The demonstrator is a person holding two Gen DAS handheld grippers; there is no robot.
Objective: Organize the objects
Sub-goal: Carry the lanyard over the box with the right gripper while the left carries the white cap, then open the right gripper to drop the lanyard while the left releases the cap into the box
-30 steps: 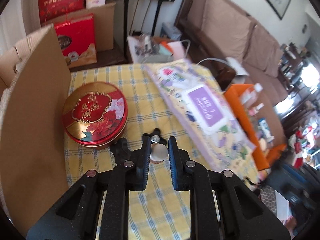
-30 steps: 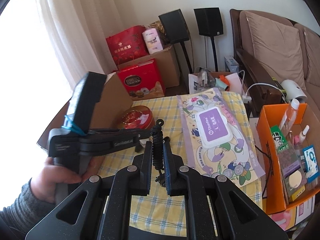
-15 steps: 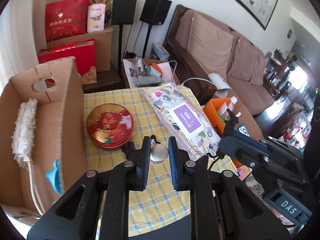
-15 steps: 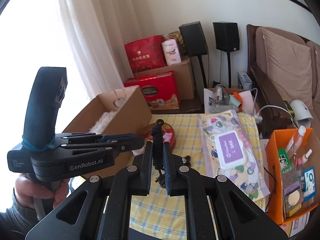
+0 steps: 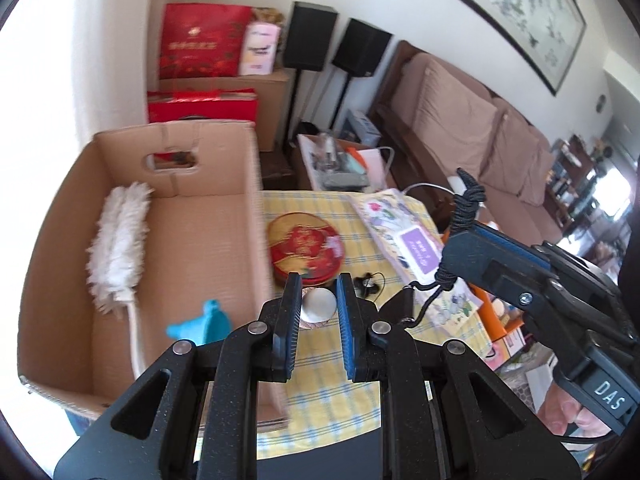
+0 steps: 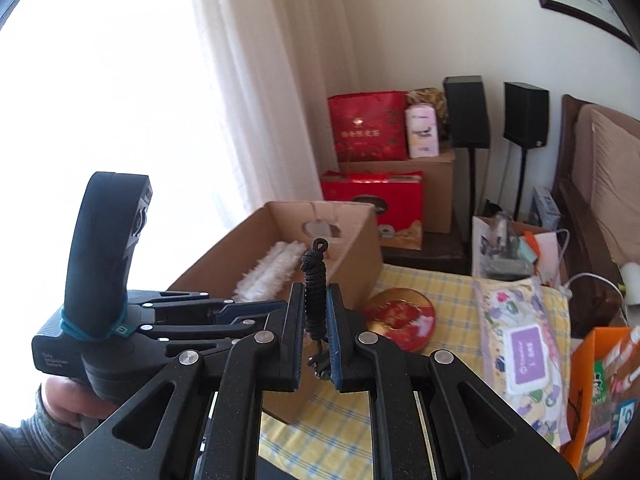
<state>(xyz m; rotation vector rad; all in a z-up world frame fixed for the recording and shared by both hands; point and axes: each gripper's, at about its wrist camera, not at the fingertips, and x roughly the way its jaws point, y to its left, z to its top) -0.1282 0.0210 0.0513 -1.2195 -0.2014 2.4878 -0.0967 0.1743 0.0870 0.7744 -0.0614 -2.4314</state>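
Left wrist view: the left gripper [image 5: 318, 296] pinches a small round silvery-capped object [image 5: 319, 304] above the yellow checked tablecloth [image 5: 320, 384]. The right gripper [image 6: 316, 312] is clamped on a bundled black braided cord [image 6: 314, 292]. Beyond sit a round red-and-gold tin [image 5: 306, 246], a floral soft wipes pack [image 5: 408, 240] and an open corrugated cardboard box [image 5: 208, 240] holding a fluffy white duster [image 5: 118, 244]; farther off, a brown sofa [image 5: 460, 128].

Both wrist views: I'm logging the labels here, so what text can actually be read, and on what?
"DAS": on the right gripper's handle end.
Grey print on the left gripper's body: too small.
Gold characters on the red gift bag: too blurred.
Purple label on the wet wipes pack: unreadable.
Pink package print: unreadable.
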